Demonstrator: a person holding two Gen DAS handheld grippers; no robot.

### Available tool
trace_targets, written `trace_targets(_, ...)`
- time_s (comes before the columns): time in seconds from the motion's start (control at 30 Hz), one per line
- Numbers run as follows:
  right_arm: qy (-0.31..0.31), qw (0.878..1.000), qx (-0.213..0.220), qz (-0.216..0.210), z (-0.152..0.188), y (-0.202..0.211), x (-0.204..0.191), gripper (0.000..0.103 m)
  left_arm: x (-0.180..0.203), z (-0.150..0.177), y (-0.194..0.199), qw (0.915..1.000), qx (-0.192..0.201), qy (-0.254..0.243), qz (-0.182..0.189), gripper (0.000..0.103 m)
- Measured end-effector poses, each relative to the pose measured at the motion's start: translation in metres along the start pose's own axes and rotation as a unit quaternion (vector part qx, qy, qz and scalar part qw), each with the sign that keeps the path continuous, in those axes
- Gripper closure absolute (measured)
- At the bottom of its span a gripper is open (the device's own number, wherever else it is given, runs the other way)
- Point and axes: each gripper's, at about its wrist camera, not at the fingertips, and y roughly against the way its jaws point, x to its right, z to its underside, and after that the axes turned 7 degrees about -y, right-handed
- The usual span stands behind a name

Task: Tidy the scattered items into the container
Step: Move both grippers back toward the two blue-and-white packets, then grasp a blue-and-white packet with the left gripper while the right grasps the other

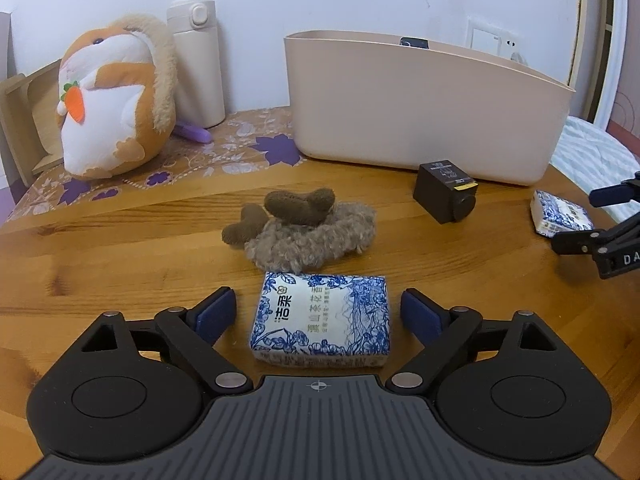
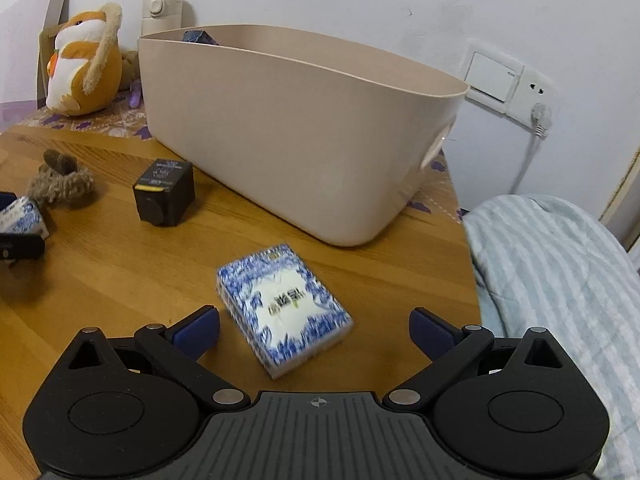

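A beige container (image 1: 416, 108) stands at the back of the wooden table; it also fills the middle of the right wrist view (image 2: 304, 132). My left gripper (image 1: 318, 314) is open, its fingers on either side of a blue-and-white tissue pack (image 1: 322, 318), not touching it. My right gripper (image 2: 314, 332) is open around a second tissue pack (image 2: 284, 310) lying at an angle. A brown fuzzy plush (image 1: 304, 228) and a black box (image 1: 444, 192) lie between the packs and the container. Something dark shows inside the container (image 2: 198, 36).
A hamster plush (image 1: 112, 96), a white flask (image 1: 196, 60) and a purple item (image 1: 192, 132) sit on a floral cloth at the back left. A striped blanket (image 2: 560, 280) lies past the table's right edge. A wall socket (image 2: 532, 96) is behind.
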Motion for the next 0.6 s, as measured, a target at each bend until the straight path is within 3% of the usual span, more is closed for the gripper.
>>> trace_targets(0.33, -0.047, 0.998, -0.007, -0.051, -0.002, -0.009, 0.011, 0.010, 0.001, 0.001, 0.001, 1.0000, 0.009, -0.003, 0.000, 0.012)
trace_targets(0.4, -0.045, 0.997, -0.009, -0.054, -0.003, -0.008, 0.010, 0.013, 0.001, 0.001, 0.002, 0.9999, 0.011, -0.006, 0.004, 0.017)
trace_targets(0.6, -0.031, 0.997, -0.012, -0.066, -0.005, -0.001, 0.000, 0.039, 0.008, 0.000, 0.007, 0.9995, 0.013, -0.019, 0.020, 0.038)
